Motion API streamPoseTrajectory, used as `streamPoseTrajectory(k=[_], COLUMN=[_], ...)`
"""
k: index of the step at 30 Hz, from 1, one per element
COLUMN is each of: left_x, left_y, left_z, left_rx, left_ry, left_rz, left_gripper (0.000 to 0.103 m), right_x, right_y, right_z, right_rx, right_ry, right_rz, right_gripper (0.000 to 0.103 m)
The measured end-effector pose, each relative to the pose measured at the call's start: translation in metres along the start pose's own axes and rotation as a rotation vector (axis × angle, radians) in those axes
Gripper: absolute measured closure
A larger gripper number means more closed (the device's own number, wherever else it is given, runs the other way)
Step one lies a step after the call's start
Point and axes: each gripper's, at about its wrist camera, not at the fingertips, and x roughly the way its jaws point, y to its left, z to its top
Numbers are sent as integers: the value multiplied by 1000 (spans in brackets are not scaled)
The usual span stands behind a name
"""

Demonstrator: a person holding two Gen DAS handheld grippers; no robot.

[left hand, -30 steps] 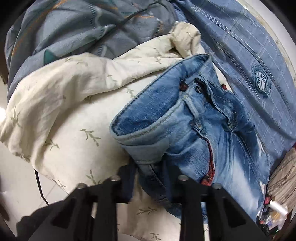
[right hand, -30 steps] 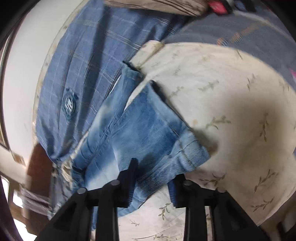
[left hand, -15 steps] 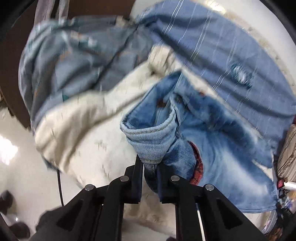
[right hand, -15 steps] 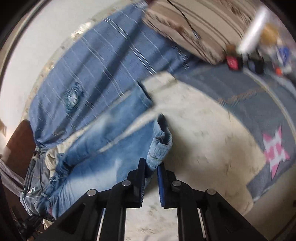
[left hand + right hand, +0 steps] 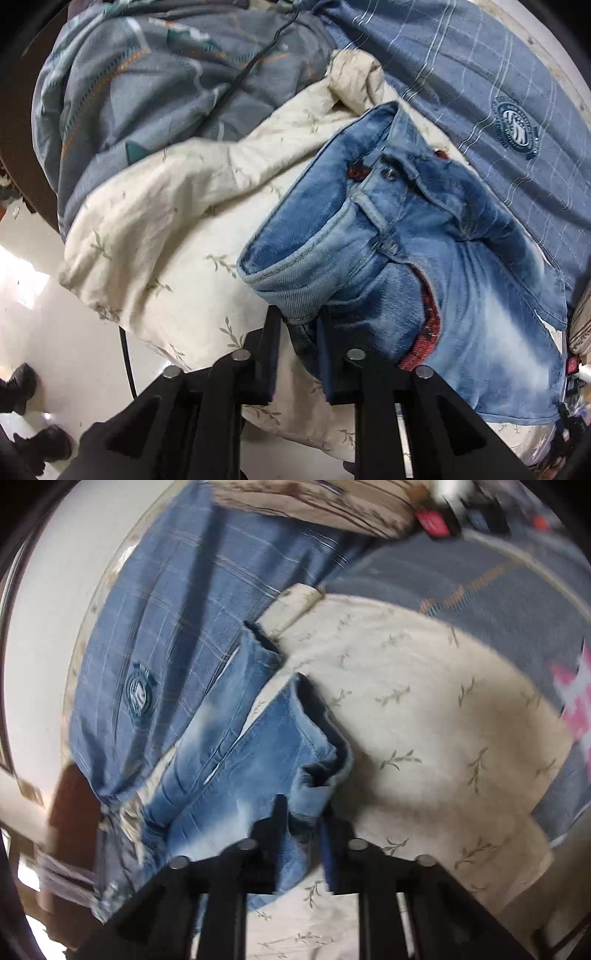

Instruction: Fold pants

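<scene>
Faded blue jeans (image 5: 424, 266) bunched on a cream leaf-print quilt (image 5: 177, 206)

Waistband rolled over, red lining peeking out; the left gripper (image 5: 297, 332) pinches the waistband, the right gripper (image 5: 303, 823) pinches a leg hem, its jaws having just closed. A blue checked blanket (image 5: 480, 81) lies beside.

Cream leaf-print quilt (image 5: 155, 206); blue plaid sheet (image 5: 480, 66); grey patterned blanket (image 5: 122, 81); black cable (image 5: 255, 62)

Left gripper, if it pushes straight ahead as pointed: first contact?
Probably the jeans themselves: the left gripper is already shut on the waistband, whose bunched fold lies straight ahead. The cream quilt lies beneath; depth is unclear.
</scene>
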Motion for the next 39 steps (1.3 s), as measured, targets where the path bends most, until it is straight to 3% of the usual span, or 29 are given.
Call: streamPoseTrajectory(k=[4,6,9,10,11,12,14,17,19,21,23,25,26,27,28,29,30,32,36,39], left_x=[-30,-25,-1,2,-2,-7,-28,-61,-74,-77,-68,-53,-43,-22,7,31,35,27,0,-23], left_y=[-10,-9,-3,3,7,10,12,8,0,-18,-35,-43,-48,-51,-50,-47,-42,-39,-51,-59], left_z=[-11,-15,-18,-15,-13,-11,-5,1,4,8,7,1,-4,-9,-14,-19,-21,-19,-1,28], left_rx=[47,47,46,18,-7,-26,-39,-30,-13,47,111,152,179,226,265,280,269,239,273,278], left_ry=[-100,-68,50,72,69,58,-6,-147,-213,-251,-219,-174,-150,-90,21,116,130,102,19,-78], left_rz=[21,34,85,78,63,62,97,109,68,53,-7,-28,-6,66,150,190,186,161,113,25], left_gripper=[88,87,81,76,73,65,62,54,52,48,47,47,47,47,47,47,45,45,45,35], right_x=[-24,-18,22,28,22,14,-5,-32,-39,-30,-12,12,29,43,53,55,48,44,30,25], right_y=[22,24,-2,-11,-12,-10,-4,10,22,44,51,46,39,28,20,14,16,24,40,59], right_z=[-5,-9,-13,-13,-10,-8,-3,3,3,0,-6,-13,-17,-21,-24,-26,-25,-20,-5,16], right_rx=[-126,-168,-132,-86,-69,-69,-79,-86,-112,-185,-218,-207,-196,-176,-157,-147,-150,-172,-197,-217], right_ry=[-79,-74,94,132,107,67,-33,-154,-182,-146,-68,21,78,121,154,156,133,127,76,33], right_rz=[-68,-129,-249,-249,-232,-243,-301,-275,-196,-94,-23,-12,-15,-70,-137,-129,-134,-181,-136,-82], right_gripper=[92,92,86,86,79,58,34,34,34,34,34,34,34,34,34,34,34,34,34,34])
